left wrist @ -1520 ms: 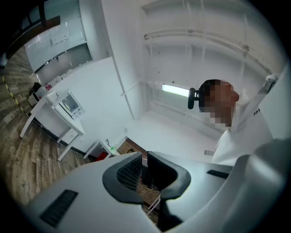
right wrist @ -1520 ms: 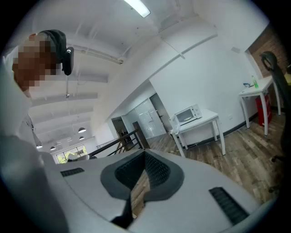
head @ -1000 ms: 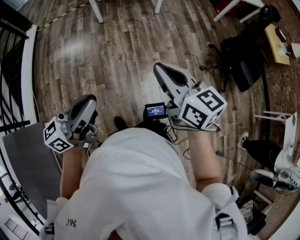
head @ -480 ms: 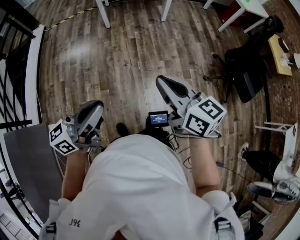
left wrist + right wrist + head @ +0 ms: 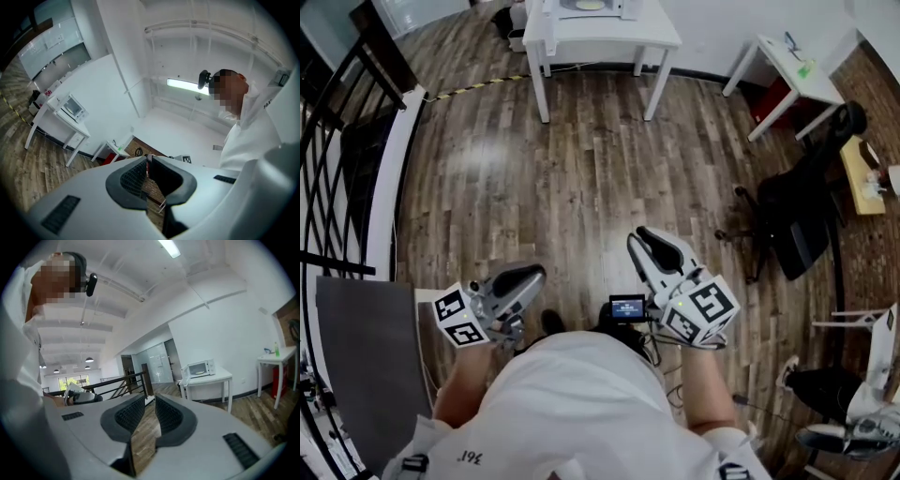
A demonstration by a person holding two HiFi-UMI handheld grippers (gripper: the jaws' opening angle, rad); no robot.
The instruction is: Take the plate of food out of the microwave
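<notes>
- The plate of food [image 5: 587, 5] is sitting inside the microwave [image 5: 211, 366], far ahead of both pairs of jaws and well out of reach. It is showing only as a pale yellowish oval, too small to tell what is on it.
- You are probably dealing with a stiff, smooth, breakable dish carrying loose food. It is likely going to feel fairly heavy, slick under the pads and perhaps warm.
- The rim is looking like the best place to take it, one gripper on each side, keeping it level.
- The microwave's door is seeming to stand swung open, though at this range you cannot be sure.
- Your right gripper [image 5: 150, 398] is opening its jaws. A clear gap is showing between the ribbed pads, with nothing between them.
- Your left gripper [image 5: 144, 158] is holding its jaws barely parted, the tips nearly meeting, and it is gripping nothing.
- The microwave is standing on a white table [image 5: 619, 33] against the wall, far beyond the tips of the right jaws.
- A wooden plank floor [image 5: 562, 169] is stretching from beneath the jaws out to that table.
- A black railing [image 5: 389, 52] is running off to the left of the left jaws.
- A black office chair [image 5: 792, 220] and a smaller white table [image 5: 792, 66] are standing off to the right of the right jaws.
</notes>
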